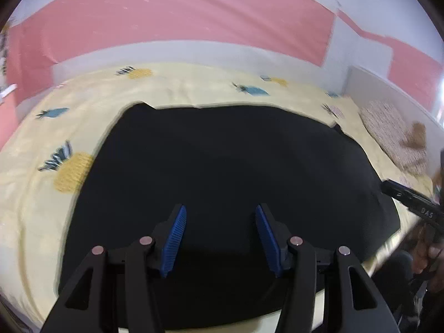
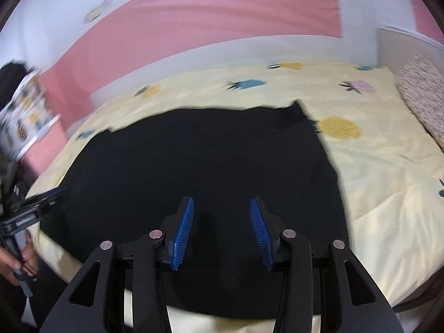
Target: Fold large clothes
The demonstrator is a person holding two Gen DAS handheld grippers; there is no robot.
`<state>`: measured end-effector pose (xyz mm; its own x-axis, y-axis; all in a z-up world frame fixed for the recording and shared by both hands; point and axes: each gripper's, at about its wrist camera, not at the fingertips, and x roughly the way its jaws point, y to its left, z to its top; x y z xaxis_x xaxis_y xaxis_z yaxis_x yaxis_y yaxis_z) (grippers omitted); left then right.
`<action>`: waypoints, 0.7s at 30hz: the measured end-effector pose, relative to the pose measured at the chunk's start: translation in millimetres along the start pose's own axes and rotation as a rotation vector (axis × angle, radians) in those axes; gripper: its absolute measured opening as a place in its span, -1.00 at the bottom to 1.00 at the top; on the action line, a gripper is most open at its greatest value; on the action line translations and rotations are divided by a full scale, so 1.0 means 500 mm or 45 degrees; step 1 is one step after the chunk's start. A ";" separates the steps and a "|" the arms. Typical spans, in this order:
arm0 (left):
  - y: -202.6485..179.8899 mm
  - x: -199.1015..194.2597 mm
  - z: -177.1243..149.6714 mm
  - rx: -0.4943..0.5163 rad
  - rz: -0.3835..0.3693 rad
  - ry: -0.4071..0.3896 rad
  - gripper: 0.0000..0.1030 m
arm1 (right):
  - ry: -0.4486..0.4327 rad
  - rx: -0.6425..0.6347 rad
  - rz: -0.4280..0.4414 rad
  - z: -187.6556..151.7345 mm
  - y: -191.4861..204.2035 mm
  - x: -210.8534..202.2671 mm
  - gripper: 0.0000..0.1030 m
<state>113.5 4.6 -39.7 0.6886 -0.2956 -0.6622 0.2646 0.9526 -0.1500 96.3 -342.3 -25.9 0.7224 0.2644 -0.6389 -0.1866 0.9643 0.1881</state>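
A large black garment point(image 1: 222, 166) lies flat on a pale yellow bedspread point(image 1: 33, 208) with pineapple prints. It also shows in the right wrist view point(image 2: 199, 161). My left gripper point(image 1: 220, 213) is open and empty, held above the garment's near part. My right gripper point(image 2: 222, 208) is open and empty, also above the garment's near part. The right gripper shows at the right edge of the left wrist view point(image 1: 408, 197). The left gripper shows at the left edge of the right wrist view point(image 2: 36, 205), near the garment's left edge.
A patterned pillow point(image 2: 424, 100) lies at the bed's right end by a white headboard point(image 2: 402, 44). A pink and white wall point(image 1: 180, 19) runs behind the bed. A printed fabric item point(image 2: 25, 111) is at the far left. The bed's front edge is just below the grippers.
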 end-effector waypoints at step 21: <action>-0.040 0.013 -0.032 0.068 0.101 0.062 0.10 | 0.065 -0.165 -0.056 -0.052 0.063 0.011 -0.14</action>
<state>101.8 -15.4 -52.7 0.6754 -0.2146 -0.7056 0.2475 0.9672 -0.0573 77.0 -309.9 -43.0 0.6975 0.2196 -0.6821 -0.2426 0.9680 0.0635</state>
